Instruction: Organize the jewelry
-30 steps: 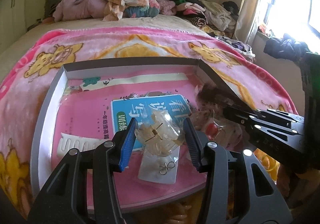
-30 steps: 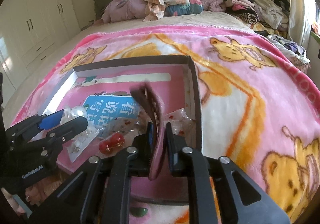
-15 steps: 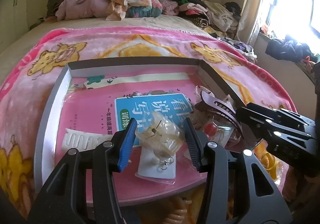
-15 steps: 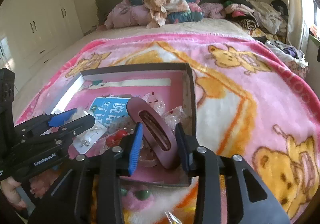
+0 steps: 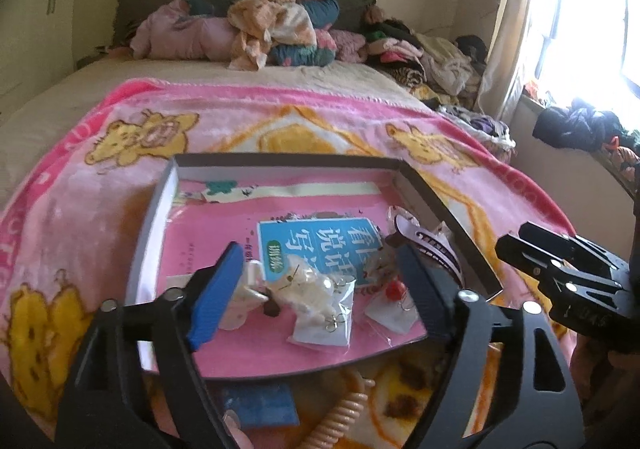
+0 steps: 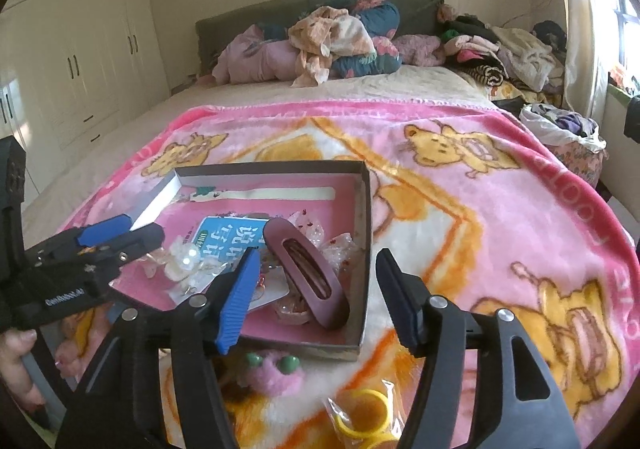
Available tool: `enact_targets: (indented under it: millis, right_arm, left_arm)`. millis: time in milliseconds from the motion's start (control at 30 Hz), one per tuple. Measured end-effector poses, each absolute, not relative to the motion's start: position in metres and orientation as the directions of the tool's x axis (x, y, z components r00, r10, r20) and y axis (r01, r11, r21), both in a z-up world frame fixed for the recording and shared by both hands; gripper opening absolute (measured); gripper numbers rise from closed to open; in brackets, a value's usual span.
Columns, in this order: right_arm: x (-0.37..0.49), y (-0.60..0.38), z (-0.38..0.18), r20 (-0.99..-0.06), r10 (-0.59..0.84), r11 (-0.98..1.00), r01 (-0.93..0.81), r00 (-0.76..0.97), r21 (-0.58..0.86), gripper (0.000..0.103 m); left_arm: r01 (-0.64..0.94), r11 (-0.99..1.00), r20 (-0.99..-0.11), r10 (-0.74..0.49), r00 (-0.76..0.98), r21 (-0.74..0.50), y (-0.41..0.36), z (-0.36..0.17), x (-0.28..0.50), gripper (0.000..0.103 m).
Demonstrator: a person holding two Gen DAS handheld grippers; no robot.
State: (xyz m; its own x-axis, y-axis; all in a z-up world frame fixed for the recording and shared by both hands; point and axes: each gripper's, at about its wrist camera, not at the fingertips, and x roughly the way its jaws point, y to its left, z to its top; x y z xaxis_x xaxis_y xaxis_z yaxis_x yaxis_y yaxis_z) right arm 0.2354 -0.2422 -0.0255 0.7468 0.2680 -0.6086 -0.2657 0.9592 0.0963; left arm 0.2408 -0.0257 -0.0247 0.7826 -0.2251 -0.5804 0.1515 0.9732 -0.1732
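Note:
A grey shallow box point(image 5: 156, 209) point(image 6: 366, 217) with a pink lining lies on the bed blanket. In it lie a clear bag with a pale hair clip point(image 5: 316, 295) point(image 6: 182, 265), bagged red earrings point(image 5: 394, 291), and a mauve hair clip point(image 6: 310, 273) point(image 5: 430, 243) near the box's right wall. My left gripper point(image 5: 316, 289) is open, its jaws either side of the pale clip bag, not touching. My right gripper point(image 6: 316, 301) is open just above the near end of the mauve clip.
On the blanket in front of the box lie a pink fuzzy hair tie with green beads point(image 6: 272, 369), a bag of yellow rings point(image 6: 362, 413), a blue packet point(image 5: 260, 405) and a coiled tan hair tie point(image 5: 344, 409). Clothes are piled at the headboard point(image 6: 320, 45).
Both grippers have opened and drawn back toward me. The left let go of the pale clip bag. The right let go of the mauve clip, which now lies in the box.

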Motion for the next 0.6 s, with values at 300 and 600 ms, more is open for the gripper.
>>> enact_targets:
  millis: [300, 600]
  right_arm:
    - [0.211, -0.246, -0.016, -0.578, 0.27, 0.959, -0.267, 0.77, 0.093, 0.07]
    - [0.186, -0.248, -0.009, -0.558, 0.276, 0.957, -0.277, 0.783, 0.084, 0.075]
  left_arm:
    - [0.138, 0.974, -0.555, -0.216, 0.803, -0.179, -0.021, -0.012, 0.216, 0.091]
    - [0.155, 0.974, -0.552, -0.221, 0.804, -0.163, -0.024, -0.012, 0.191, 0.091]
